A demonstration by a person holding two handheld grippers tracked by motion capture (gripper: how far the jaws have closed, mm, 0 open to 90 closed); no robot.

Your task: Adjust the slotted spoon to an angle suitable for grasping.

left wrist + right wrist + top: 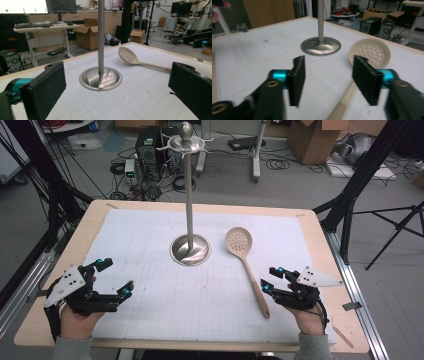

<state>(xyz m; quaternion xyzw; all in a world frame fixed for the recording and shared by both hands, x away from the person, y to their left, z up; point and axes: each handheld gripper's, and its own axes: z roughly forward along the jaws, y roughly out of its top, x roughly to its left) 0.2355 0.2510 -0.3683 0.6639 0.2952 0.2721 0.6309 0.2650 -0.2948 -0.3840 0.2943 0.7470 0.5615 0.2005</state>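
Right claw (270,278) half-open, empty, beside spoon handle (254,287) at lower right. Left claw (116,276) wide, idle. Straddle handle squarely w/ both pads, then close.

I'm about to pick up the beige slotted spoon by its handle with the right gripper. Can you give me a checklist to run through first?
1. Right gripper open: ok, jaws apart, nothing between the pads.
2. Beige slotted plastic spoon lying flat on the white gridded mat: ok.
3. Spoon handle lined up between the jaws: not ok, in the right gripper view it runs beneath the right-hand jaw.
4. Silver hanging stand apart from the spoon: ok.
5. Left gripper out of the way: ok, open at the mat's left.
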